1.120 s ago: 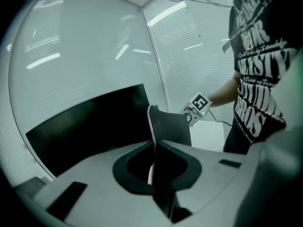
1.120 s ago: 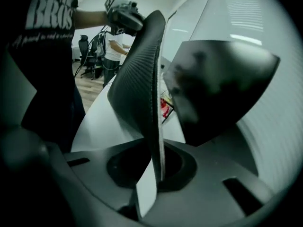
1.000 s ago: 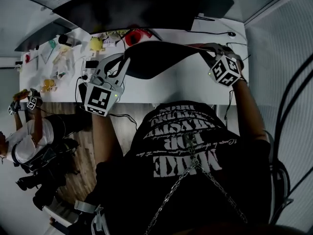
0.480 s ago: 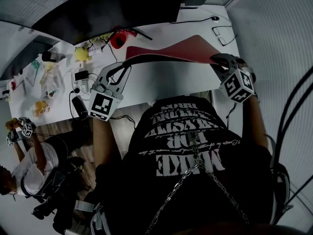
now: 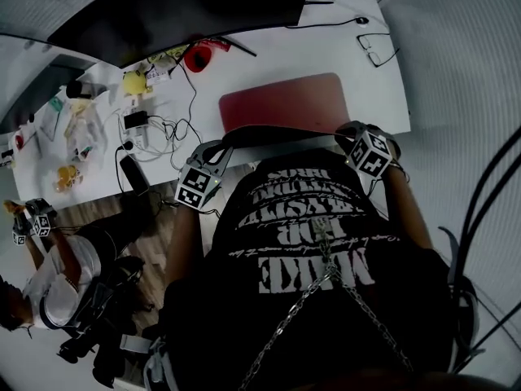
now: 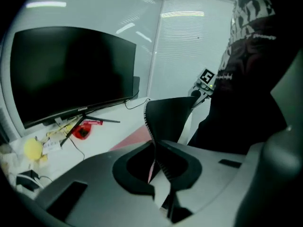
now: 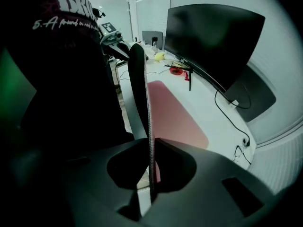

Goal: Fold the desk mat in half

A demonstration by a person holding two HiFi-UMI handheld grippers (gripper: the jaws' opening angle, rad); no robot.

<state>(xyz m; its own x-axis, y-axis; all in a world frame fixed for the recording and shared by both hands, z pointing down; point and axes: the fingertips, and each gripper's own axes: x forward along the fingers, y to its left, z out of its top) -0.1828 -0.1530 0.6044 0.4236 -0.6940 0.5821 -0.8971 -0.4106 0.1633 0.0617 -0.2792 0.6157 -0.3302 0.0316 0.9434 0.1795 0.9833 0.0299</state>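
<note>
Here the desk mat [image 5: 281,103] lies doubled over, red underside up, on the worktop [image 5: 370,96], long axis left to right. Its free long edge stands by the near rim, one end pinched tight in the fingers of the left gripper [image 6: 157,151], the other in the right gripper [image 7: 150,160]. Lowering it straight down probably remains.

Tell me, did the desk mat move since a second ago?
Yes. The held edge of the desk mat came away from the monitor, back to the near edge of the desk. Its red side now lies flat.
</note>
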